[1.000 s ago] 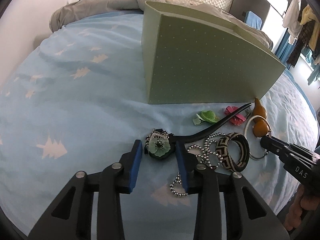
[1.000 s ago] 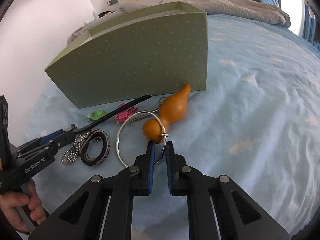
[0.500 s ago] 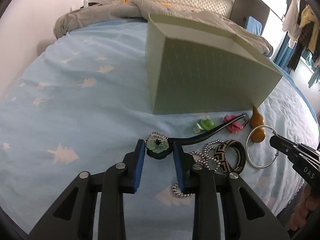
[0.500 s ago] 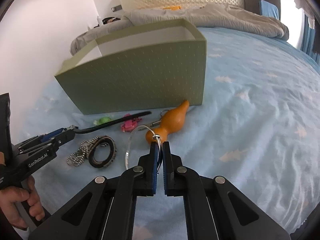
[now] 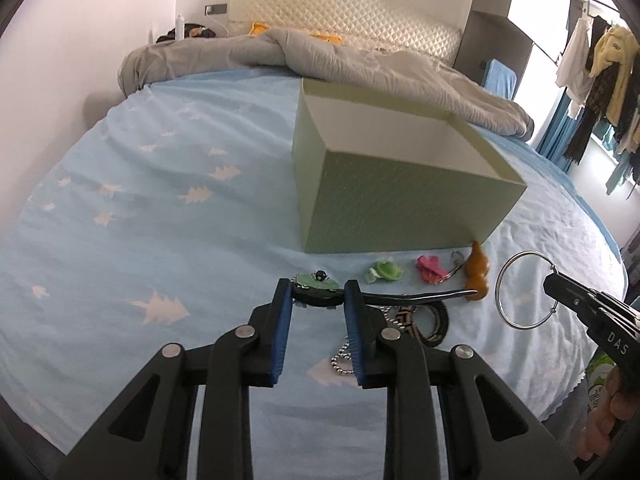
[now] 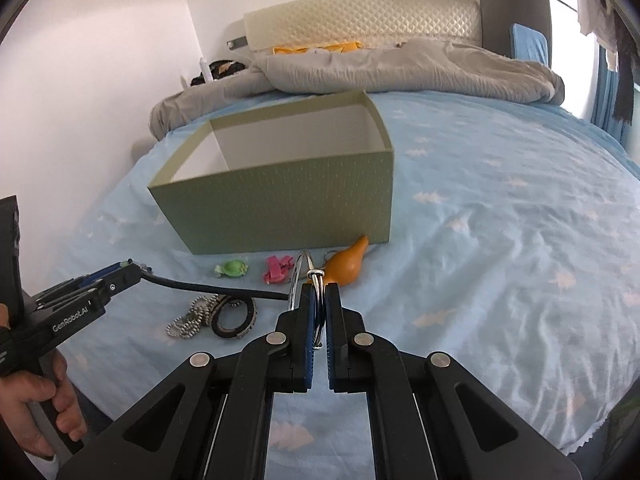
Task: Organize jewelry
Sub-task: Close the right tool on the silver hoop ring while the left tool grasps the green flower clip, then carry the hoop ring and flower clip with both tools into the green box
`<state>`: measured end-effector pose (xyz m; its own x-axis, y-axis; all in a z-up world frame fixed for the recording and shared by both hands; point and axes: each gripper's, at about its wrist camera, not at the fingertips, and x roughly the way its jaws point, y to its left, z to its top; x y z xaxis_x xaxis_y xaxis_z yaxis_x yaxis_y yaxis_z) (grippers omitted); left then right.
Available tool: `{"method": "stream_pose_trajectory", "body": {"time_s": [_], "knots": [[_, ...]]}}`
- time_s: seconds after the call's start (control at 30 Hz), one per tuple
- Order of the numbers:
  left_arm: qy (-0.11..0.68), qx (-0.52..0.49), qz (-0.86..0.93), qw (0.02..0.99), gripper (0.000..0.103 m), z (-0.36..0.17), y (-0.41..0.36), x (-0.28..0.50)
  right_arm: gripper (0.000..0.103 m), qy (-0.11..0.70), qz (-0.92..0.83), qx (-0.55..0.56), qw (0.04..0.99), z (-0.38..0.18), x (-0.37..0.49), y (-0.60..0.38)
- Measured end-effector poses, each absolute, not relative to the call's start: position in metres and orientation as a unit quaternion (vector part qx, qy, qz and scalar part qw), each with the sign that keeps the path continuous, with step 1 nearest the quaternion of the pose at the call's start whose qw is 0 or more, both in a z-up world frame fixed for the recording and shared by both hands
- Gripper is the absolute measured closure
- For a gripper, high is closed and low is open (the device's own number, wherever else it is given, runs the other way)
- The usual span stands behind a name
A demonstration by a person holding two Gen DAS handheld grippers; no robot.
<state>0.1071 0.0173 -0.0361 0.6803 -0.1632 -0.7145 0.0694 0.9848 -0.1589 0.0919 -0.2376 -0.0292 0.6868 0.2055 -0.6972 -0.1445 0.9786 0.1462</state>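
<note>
Flower hairpin [image 5: 316, 286] clamped in our left gripper [image 5: 317, 303], jaws just closing; our right gripper [image 6: 317, 300] pinches silver bangle [image 5: 524, 289], both above bed [image 5: 160, 184].

We see a bed [image 5: 168, 208] in a light blue sheet with white trees. On it sit an open green box [image 5: 400, 208], a grey duvet [image 5: 360, 68] far back, and nearer, a green clip [image 5: 384, 271], pink clip [image 5: 429, 267], orange gourd [image 5: 477, 266], patterned bangle [image 6: 234, 316] and bead chain [image 6: 188, 322].

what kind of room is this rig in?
A bedroom, almost certainly. The work surface is a bed with a light blue sheet, a rumpled grey duvet and a quilted cream headboard. Clothes hang by the window.
</note>
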Motion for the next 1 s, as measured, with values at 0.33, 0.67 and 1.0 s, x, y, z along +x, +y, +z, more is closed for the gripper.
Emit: {"method": "stream_pose_trajectory", "body": {"time_s": [0.33,0.67,1.0], "knots": [[0.371,-0.059,-0.058,0.925,0.077,-0.002,0.019,0.097,0.101,0.362,0.104,0.038,0.926,0.003,0.081,-0.235],[0.361,-0.065,-0.05,0.929,0.077,0.034,0.02,0.097,0.101,0.338,0.106,0.041,0.934,0.04,0.082,-0.238],[0.358,-0.073,-0.054,0.929,0.077,0.063,0.015,0.132,0.101,0.327,0.106,0.04,0.938,0.072,0.116,-0.236]]}}
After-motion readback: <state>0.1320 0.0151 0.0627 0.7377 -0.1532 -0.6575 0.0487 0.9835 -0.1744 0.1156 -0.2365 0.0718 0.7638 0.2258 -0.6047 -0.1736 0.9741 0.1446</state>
